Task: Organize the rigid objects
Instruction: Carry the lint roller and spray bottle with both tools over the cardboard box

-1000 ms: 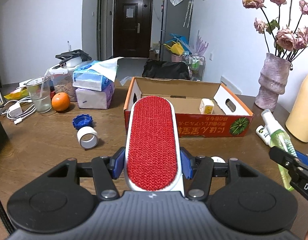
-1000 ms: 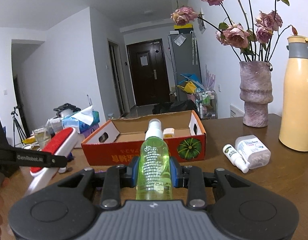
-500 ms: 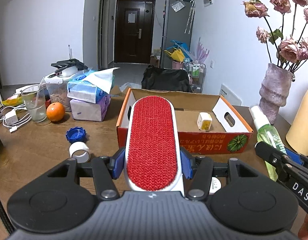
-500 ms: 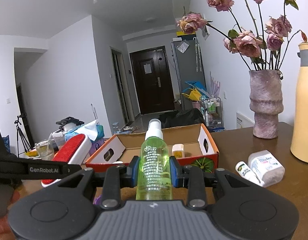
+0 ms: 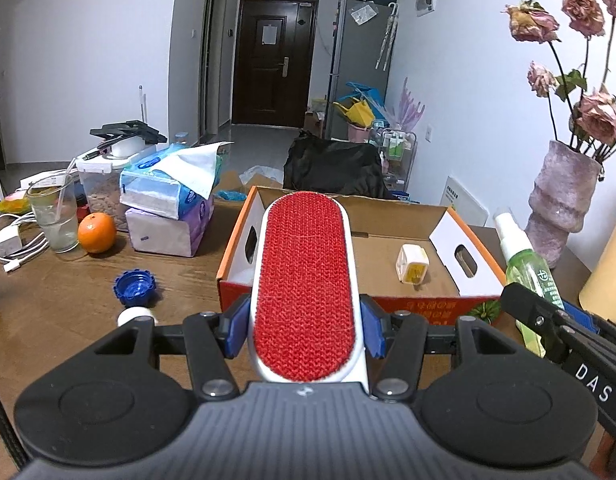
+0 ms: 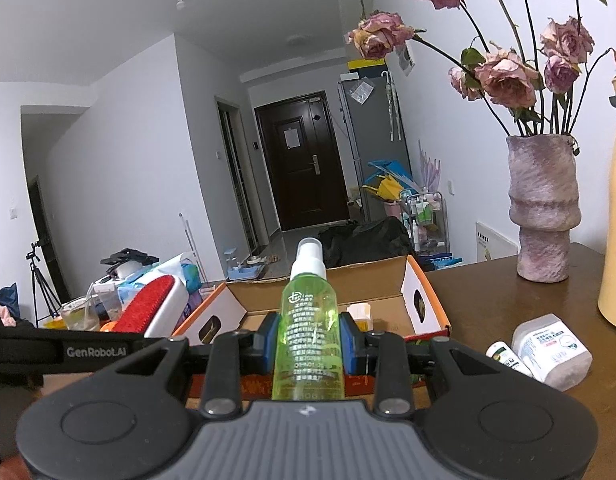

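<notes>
— What is in your claws?

— My left claw (image 5: 304, 330) is squeezed on the red lint brush (image 5: 304, 280). My right claw (image 6: 308, 346) is squeezed on the green spray bottle (image 6: 308, 328).

— Where are they?

— Both stick out in front of me, up off the desk (image 5: 68, 300), with the cardboard box (image 5: 387, 240) just past them.

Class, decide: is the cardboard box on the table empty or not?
Not empty. The open cardboard box holds one small white-and-yellow item on its floor; the rest visible is bare.
</notes>
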A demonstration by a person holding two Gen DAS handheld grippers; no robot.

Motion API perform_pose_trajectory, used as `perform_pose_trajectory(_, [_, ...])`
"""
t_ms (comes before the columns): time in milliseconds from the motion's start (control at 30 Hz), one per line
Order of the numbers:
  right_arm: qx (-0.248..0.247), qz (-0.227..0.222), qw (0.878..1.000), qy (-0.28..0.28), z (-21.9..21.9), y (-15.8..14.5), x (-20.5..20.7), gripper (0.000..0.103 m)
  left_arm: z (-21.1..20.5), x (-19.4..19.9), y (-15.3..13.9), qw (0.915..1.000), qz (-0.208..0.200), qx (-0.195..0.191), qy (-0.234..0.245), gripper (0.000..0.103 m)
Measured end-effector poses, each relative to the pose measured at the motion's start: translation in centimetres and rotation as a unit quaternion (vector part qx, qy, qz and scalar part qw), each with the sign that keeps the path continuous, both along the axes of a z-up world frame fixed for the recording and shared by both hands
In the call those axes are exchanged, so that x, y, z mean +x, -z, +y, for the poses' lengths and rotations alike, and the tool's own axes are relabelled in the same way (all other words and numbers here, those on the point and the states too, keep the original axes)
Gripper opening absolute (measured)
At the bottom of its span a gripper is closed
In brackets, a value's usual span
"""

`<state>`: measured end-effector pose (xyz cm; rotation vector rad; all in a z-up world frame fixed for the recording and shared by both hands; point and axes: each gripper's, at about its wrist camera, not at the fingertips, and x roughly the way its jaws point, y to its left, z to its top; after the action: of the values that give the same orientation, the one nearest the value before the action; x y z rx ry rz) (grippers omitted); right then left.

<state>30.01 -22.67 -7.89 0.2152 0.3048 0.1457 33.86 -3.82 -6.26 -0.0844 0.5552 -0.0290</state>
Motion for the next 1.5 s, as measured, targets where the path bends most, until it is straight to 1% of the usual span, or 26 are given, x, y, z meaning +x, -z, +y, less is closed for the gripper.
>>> perform_pose_trajectory(300, [0.005,0.007,1.0,-0.001,-0.1,0.2,3.3,0.03,-0.6,2.8,0.2,1.0,0.001,-0.001,-0.002,0.057])
perform_pose_trajectory(567, [0.006,0.012,1.0,-0.004,0.1,0.5,5.7,0.03,-1.1,4.5,0.3,1.0,0.001,0.002,-0.005,0.057])
perform_pose_trajectory(700, [0.006,0.012,1.0,-0.003,0.1,0.5,5.9,0.03,-1.4,6.1,0.4,1.0,0.001,0.004,-0.007,0.057])
perform_pose_trajectory(1000, [0.004,0.018,1.0,0.002,0.0,0.9,8.5,0.03,-1.3,8.3,0.6,0.9999,-0.001,0.005,-0.013,0.057])
perform_pose_trajectory(1500, [-0.005,0.035,0.999,0.017,-0.4,1.7,12.4,0.03,-1.0,13.5,1.2,0.9997,0.004,0.011,-0.024,0.057])
